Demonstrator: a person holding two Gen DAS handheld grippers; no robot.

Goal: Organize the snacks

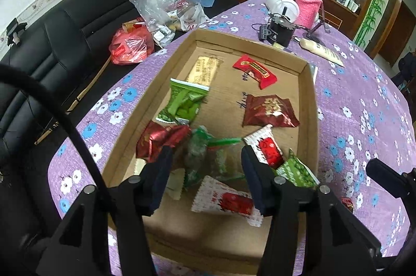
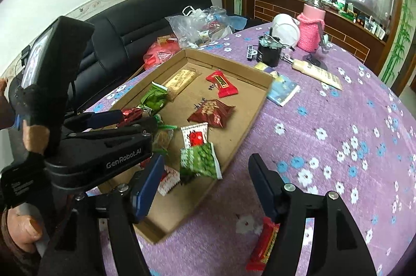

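My left tool (image 1: pixel 206 161) hung over the near end of the cardboard tray (image 1: pixel 310 104), its jaws parted and gripping nothing; a clear packet of green sweets (image 1: pixel 205 153) lay on the tray floor between the pads, and I could not tell whether either pad touched it. My right tool (image 2: pixel 205 172) stood released over the tray's near right edge, nothing between its jaws.

The tray sat on the purple flowered table (image 2: pixel 338 146). Inside it lay a gold bar (image 1: pixel 204 68) at the far end, a red bar (image 1: pixel 256 70) beside it, a dark red packet (image 1: pixel 269 111), a green packet (image 1: pixel 184 102), a crumpled red foil packet (image 1: pixel 156 142), two white-and-red sachets (image 1: pixel 265 146) (image 1: pixel 228 200) and a green pea packet (image 2: pixel 200 159) against the near right wall.

One red bar (image 2: pixel 264 244) lay outside the tray on the table, beneath my right tool's right finger. A black cup (image 2: pixel 269 53) and a pink knitted bottle (image 2: pixel 310 30) stood at the far side.
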